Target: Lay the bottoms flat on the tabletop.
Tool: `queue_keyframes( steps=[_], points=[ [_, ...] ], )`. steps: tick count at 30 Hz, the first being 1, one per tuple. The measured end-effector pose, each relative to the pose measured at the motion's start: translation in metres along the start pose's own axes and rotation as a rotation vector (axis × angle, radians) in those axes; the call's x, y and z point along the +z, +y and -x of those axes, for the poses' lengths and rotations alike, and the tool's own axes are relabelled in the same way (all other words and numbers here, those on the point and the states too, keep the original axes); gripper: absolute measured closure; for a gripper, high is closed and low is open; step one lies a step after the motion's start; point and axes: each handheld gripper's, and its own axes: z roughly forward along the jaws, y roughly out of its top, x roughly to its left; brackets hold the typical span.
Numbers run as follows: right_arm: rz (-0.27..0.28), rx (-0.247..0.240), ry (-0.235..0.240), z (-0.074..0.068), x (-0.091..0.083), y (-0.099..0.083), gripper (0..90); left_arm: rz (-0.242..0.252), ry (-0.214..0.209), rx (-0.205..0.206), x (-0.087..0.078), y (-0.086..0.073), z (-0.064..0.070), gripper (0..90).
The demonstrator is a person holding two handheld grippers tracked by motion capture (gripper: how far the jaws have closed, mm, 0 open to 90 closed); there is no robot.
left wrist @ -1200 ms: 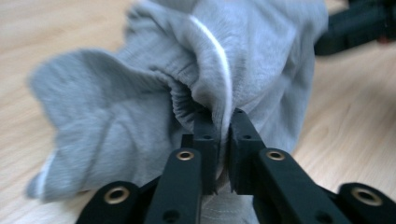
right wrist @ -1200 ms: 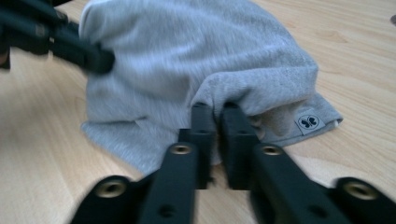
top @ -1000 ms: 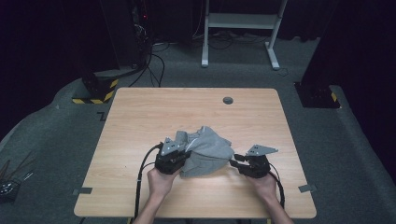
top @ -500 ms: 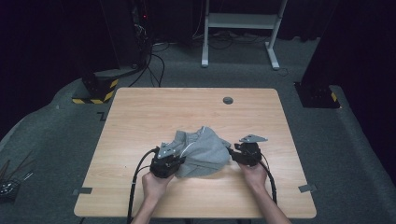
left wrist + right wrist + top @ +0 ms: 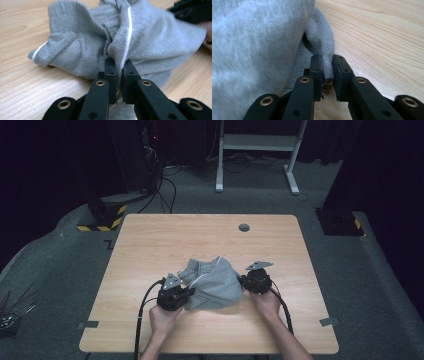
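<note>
Both grippers, left [image 5: 119, 75] and right [image 5: 327, 72], are clamped on folds of my soft, light grey garment [image 5: 215, 282]; its thick seam edges grip best

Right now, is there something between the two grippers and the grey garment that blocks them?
Nothing visible does. The left gripper is already shut on a fold of the grey garment beside its white stripe, and the right gripper is shut on another fold at the garment's opposite side. No other thing lies between them on the table.

Grey garment [image 5: 257, 37] blurred and cut off at left, perhaps a sweatshirt
</note>
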Motion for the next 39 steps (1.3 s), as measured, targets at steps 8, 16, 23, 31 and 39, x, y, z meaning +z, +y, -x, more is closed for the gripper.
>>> queue_keyframes(
  steps=[8, 16, 23, 31, 39],
  points=[
    [0.06, 0.029, -0.046, 0.023, -0.038, -0.017, 80.7, 0.086, 0.109, -0.088, -0.027, 0.007, -0.028, 85.3],
    [0.071, 0.096, -0.122, 0.051, -0.062, -0.044, 80.4, 0.052, 0.238, -0.194, -0.038, -0.01, -0.067, 85.3],
    [0.058, 0.099, -0.118, 0.049, -0.062, -0.054, 69.6, -0.005, 0.277, -0.173, -0.026, -0.021, -0.062, 60.9],
    [0.158, 0.034, -0.049, 0.016, -0.069, -0.026, 54.1, 0.057, 0.154, -0.046, -0.029, 0.006, -0.027, 34.7],
    [0.072, -0.032, 0.017, -0.005, -0.032, -0.01, 52.8, 0.031, 0.113, -0.002, -0.015, 0.014, -0.009, 29.7]
  ],
)
